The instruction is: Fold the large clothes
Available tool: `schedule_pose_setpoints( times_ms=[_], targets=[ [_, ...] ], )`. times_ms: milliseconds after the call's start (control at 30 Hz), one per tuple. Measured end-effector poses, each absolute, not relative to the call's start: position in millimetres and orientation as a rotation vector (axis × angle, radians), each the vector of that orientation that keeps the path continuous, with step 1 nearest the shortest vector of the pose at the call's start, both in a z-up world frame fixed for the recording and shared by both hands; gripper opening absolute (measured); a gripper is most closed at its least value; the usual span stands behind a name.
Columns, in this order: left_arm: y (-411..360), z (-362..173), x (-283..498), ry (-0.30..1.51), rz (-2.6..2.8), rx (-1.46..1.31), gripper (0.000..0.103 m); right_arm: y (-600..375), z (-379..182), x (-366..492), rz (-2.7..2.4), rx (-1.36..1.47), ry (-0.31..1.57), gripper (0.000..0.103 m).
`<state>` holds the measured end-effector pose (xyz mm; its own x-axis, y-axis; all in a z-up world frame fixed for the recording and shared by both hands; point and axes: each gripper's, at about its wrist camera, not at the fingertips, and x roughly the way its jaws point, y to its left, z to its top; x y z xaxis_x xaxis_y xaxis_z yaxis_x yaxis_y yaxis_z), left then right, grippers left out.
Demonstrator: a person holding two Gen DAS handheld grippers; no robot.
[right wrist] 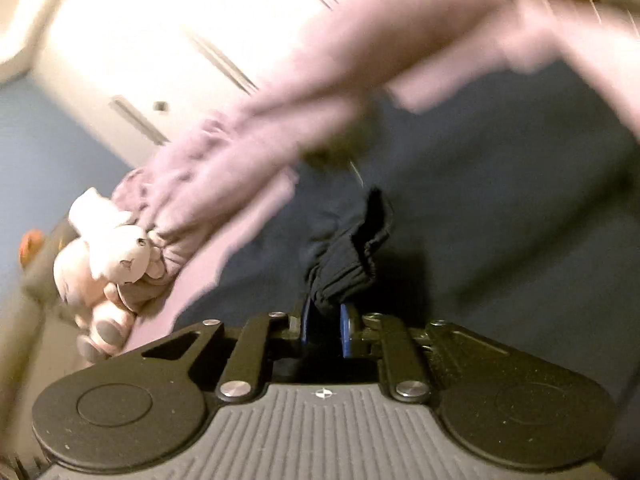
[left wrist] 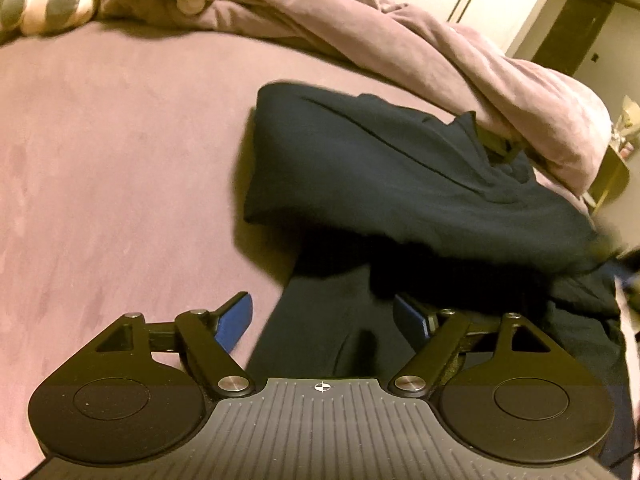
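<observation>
A large dark navy garment (left wrist: 392, 184) lies on the purple bed sheet (left wrist: 112, 152), partly folded over itself, one part running down toward my left gripper. My left gripper (left wrist: 324, 320) is open and empty, its blue pads either side of the garment's near edge, just above it. In the right wrist view my right gripper (right wrist: 325, 328) is shut on a bunched, elastic-gathered edge of the navy garment (right wrist: 348, 252), which spreads out beyond it. This view is motion-blurred.
A rumpled pink duvet (left wrist: 400, 40) is heaped along the far right of the bed; it also shows in the right wrist view (right wrist: 280, 128). Plush toys (left wrist: 52, 0) sit at the bed's far left, one seen in the right wrist view (right wrist: 112, 256). White wardrobe doors (right wrist: 180, 20) stand behind.
</observation>
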<state>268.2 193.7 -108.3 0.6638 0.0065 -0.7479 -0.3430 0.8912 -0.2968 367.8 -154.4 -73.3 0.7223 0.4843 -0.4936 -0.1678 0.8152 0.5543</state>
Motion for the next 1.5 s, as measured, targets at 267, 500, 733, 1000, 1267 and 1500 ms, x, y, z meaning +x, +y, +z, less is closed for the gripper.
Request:
schedule_pose_setpoints(
  times_ms=[267,500,733,1000,1267,1500],
  targets=[
    [164.5,-109.5,324.7,0.828,0.238,-0.385,0.082,-229.0,-51.5,393.2,0.148,0.283,0.499,0.015],
    [147.2,-123.5,350.0,0.875,0.258,-0.309,0.082,-285.7,-119.6,415.1,0.145,0.552,0.740,0.037],
    [149.8,-125.7,352.5,0.891,0.290,-0.303,0.083,-267.2,-122.2,419.8,0.105,0.502,0.708,0.021],
    [158.0,-129.5,349.9,0.921,0.310,-0.335,0.082,-267.2,-125.9,425.8,0.006,0.257,0.714,0.025],
    [154.6,-81.4,313.6,0.820,0.393,-0.292,0.082,-280.6,-95.7,402.5,-0.013,0.363,0.493,0.038],
    [105.6,-90.0,391.7,0.725,0.210,-0.236,0.085,-170.7,-133.6,452.6,0.305,0.036,0.633,0.028]
  ],
)
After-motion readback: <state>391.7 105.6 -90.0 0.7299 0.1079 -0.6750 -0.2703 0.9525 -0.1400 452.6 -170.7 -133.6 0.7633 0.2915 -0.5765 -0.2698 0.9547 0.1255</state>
